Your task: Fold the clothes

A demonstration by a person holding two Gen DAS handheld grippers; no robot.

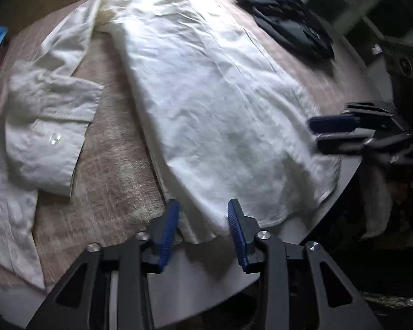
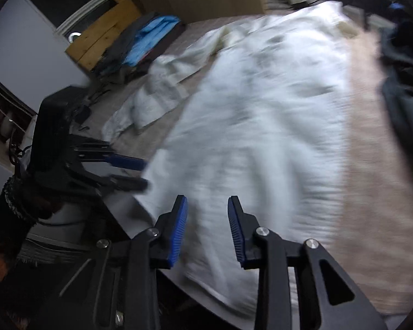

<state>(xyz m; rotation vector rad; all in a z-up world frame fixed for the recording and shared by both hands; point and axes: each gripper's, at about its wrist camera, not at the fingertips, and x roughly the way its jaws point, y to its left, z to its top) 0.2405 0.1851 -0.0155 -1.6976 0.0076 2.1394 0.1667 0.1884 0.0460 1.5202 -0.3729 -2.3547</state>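
A white long-sleeved shirt [image 1: 206, 104] lies spread lengthwise on a pinkish-beige table cover [image 1: 110, 159]. Its sleeve [image 1: 49, 126] is doubled over at the left, with the buttoned cuff facing up. My left gripper [image 1: 203, 214] stands open at the near hem, and a fold of the hem lies loose between its blue pads. My right gripper [image 2: 206, 211] hovers open over the blurred shirt [image 2: 261, 126] near the same hem. It also shows at the shirt's right edge as the right gripper [image 1: 315, 134]. The left gripper [image 2: 146, 173] appears at the shirt's left corner.
A pile of dark clothes [image 1: 289, 19] sits at the far right of the table. The grey table edge [image 1: 352, 165] curves just past the hem. Blue fabric [image 2: 148, 38] and a wooden crate [image 2: 104, 35] lie beyond the table's left side.
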